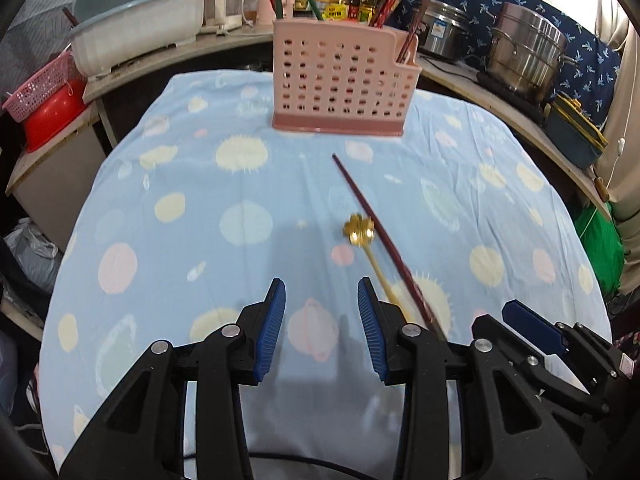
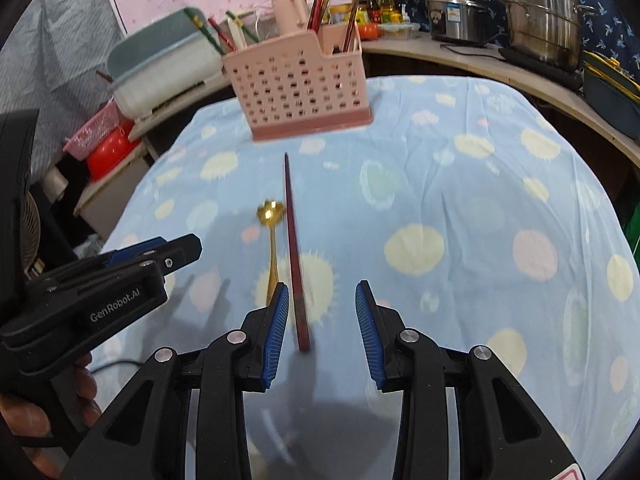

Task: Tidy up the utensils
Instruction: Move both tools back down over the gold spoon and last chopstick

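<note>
Black gripper arms with blue ribbed pads fill the bottom of both wrist views. From the right wrist camera, the right gripper hangs low over a table covered by a light blue cloth printed with pale yellow and pink circles; its jaws stand apart, holding nothing. The near end of a dark red chopstick lies on the cloth between the two pads, closer to the left pad, and the stick runs straight away toward a pink perforated utensil holder. Just left of the chopstick lies a gold spoon with a flower-shaped bowl, its handle passing behind the left pad. At the left edge of this view the left gripper juts in sideways, a person's fingers wrapped around its handle. From the left wrist camera, the left gripper's jaws are also apart and empty above bare cloth, with the spoon and chopstick lying off to its right and the right gripper beside them. The holder stands upright at the far edge of the cloth, already holding several chopsticks. Steel pots and a pale blue tub sit on shelves behind.
</note>
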